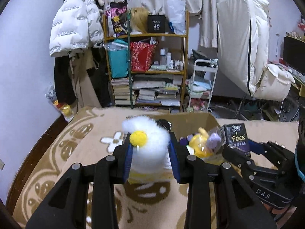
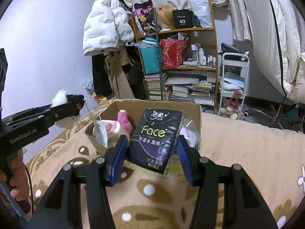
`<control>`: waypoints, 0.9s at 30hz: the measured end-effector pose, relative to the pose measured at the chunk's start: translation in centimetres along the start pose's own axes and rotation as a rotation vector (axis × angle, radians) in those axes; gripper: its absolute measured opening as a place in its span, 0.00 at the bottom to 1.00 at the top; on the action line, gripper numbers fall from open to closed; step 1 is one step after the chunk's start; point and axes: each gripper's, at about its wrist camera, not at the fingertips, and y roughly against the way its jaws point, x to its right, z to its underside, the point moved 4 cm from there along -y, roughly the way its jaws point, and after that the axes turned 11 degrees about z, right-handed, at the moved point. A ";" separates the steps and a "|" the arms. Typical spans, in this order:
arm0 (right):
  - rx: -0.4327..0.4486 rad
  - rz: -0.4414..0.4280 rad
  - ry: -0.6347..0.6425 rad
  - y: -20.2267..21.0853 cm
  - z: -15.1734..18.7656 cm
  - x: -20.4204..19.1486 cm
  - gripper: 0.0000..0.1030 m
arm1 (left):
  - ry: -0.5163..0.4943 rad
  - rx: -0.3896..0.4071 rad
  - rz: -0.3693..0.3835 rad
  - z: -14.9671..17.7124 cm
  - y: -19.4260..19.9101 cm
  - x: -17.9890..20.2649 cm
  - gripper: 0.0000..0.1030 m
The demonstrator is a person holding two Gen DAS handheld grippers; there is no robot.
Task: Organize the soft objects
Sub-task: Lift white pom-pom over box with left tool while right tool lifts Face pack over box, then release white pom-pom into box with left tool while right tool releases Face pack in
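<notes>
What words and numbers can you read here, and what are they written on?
"Face" and "TISSUE": black tissue pack in the right gripper.
"40": black box on the top shelf.
"GenRobot.AI": left gripper body.
"DAS": right gripper body in the left view.
Hang tag, white jacket print, book spines: too small to read.

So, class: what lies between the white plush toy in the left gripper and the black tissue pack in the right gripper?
In the left wrist view, the open cardboard box with a yellow plush inside lies between the white plush toy and the tissue pack.
</notes>
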 end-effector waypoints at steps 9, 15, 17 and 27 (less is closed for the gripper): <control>-0.006 -0.002 0.039 -2.5 -1.3 -0.2 0.54 | -0.020 0.010 0.028 -1.7 -2.8 -0.1 0.32; -0.016 -0.012 0.049 -4.3 -1.6 -0.2 0.54 | -0.009 0.004 0.056 -1.7 -4.6 -0.2 0.33; -0.016 -0.009 0.049 -4.9 -1.6 -0.1 0.54 | 0.002 0.002 0.068 -1.6 -5.1 -0.4 0.33; -0.019 -0.021 0.038 -7.1 -2.0 0.6 0.55 | -0.021 -0.037 0.068 -1.5 -8.7 -0.8 0.33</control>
